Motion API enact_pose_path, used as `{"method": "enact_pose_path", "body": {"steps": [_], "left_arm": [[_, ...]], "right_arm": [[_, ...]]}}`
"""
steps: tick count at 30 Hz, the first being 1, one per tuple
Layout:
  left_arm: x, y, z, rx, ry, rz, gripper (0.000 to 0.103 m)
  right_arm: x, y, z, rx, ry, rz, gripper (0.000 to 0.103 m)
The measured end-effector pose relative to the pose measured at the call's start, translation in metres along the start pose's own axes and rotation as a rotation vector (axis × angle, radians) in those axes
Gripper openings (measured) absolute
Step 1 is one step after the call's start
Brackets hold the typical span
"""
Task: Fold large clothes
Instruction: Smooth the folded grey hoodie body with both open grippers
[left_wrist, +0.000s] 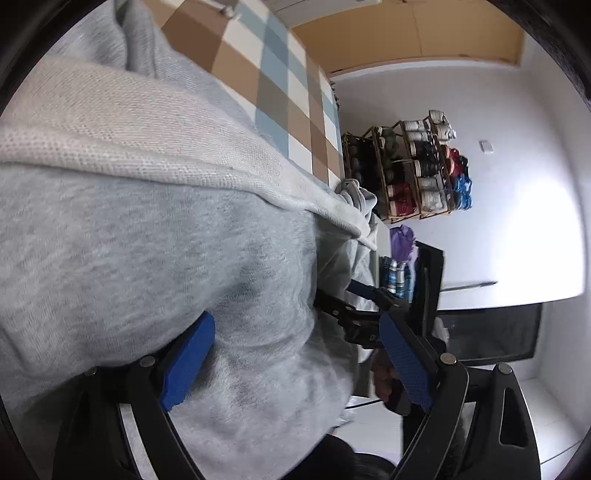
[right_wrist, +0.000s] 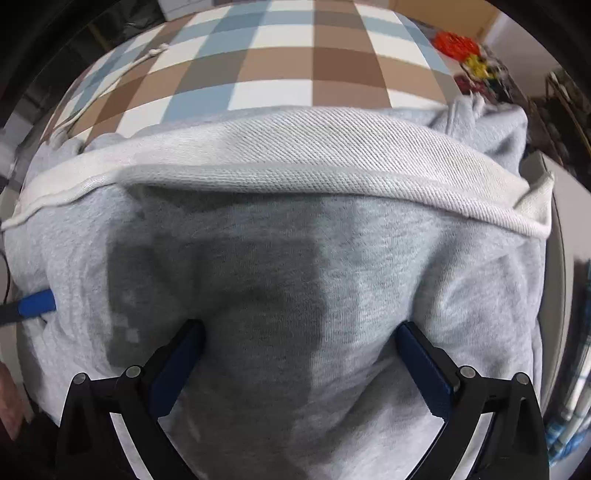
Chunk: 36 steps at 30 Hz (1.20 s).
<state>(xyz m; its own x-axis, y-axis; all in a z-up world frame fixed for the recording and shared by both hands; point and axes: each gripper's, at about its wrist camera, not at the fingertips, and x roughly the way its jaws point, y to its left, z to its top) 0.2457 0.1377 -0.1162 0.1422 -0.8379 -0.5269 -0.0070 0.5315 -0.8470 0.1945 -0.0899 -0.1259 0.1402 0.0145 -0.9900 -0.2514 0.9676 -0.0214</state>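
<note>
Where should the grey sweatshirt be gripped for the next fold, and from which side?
Probably the turned-back hem band of the grey sweatshirt: a thick raised edge across the garment, with checked cloth beyond it. Come from above near its right end, where the right gripper stands open.

The left gripper (left_wrist: 295, 354) has a black frame of angled link arms joined by round silver pivot pins, and each of its two fingers carries a long flat blue pad (left_wrist: 188, 362) with a fine grid texture; the outer black shell at the right has a slot-shaped cutout. The right gripper (right_wrist: 301, 363) is built alike: glossy black linkage arms, four silver pins across the joints, and dark blue pads (right_wrist: 424, 365) along the inner faces of the fingers. In the left wrist view, a hand (left_wrist: 384, 376) is partly visible behind the right-hand finger.
</note>
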Motion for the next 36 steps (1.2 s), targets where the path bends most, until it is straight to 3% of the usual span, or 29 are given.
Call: {"method": "enact_pose_path", "body": {"steps": [2,6,8,10,11,12,14,16,18,22,26,30,32,34,36], "left_arm": [[0.002,-0.007,-0.008,0.055,-0.021,0.026,0.089],[-0.014,-0.015,-0.008,0.049,-0.062,0.071,0.089],[-0.019,-0.035,-0.019,0.127,-0.065,-0.017,0.089],[-0.014,-0.053,-0.037,0.172,-0.008,-0.086,0.089],[-0.008,-0.059,-0.045,0.188,0.028,-0.103,0.089],[-0.001,-0.063,-0.051,0.204,0.061,-0.110,0.089],[0.016,-0.063,-0.063,0.217,0.100,-0.082,0.089],[0.037,-0.053,-0.067,0.186,0.151,-0.034,0.089],[0.055,-0.039,-0.069,0.146,0.190,-0.010,0.089],[0.061,-0.015,-0.059,0.037,0.162,-0.065,0.089],[0.058,-0.002,-0.056,-0.003,0.163,-0.131,0.089],[0.049,-0.013,-0.058,-0.009,0.177,-0.114,0.089],[0.035,-0.024,-0.057,0.014,0.169,-0.108,0.089],[0.010,-0.031,-0.052,0.069,0.096,-0.087,0.089],[-0.008,-0.030,-0.042,0.095,0.028,-0.089,0.089]], "right_arm": [[-0.007,0.000,-0.011,-0.008,-0.052,0.018,0.103],[-0.033,-0.007,-0.031,-0.021,-0.106,0.109,0.103],[-0.060,-0.011,-0.046,0.008,-0.166,0.210,0.103],[-0.090,-0.006,-0.068,-0.023,-0.200,0.360,0.103],[-0.097,-0.001,-0.074,-0.048,-0.200,0.385,0.103],[-0.106,0.008,-0.085,-0.099,-0.195,0.385,0.103],[-0.108,0.023,-0.105,-0.212,-0.200,0.305,0.103],[-0.093,0.034,-0.119,-0.305,-0.169,0.147,0.103],[-0.058,0.023,-0.125,-0.321,-0.097,0.024,0.103],[-0.022,0.009,-0.126,-0.188,-0.034,0.091,0.103],[-0.013,0.001,-0.125,-0.154,-0.026,0.150,0.103],[-0.015,-0.001,-0.132,-0.121,-0.057,0.142,0.103],[-0.020,-0.003,-0.134,-0.124,-0.017,0.161,0.103],[-0.038,-0.015,-0.132,-0.125,0.030,0.206,0.103],[-0.065,-0.025,-0.123,-0.093,-0.049,0.197,0.103]]}}
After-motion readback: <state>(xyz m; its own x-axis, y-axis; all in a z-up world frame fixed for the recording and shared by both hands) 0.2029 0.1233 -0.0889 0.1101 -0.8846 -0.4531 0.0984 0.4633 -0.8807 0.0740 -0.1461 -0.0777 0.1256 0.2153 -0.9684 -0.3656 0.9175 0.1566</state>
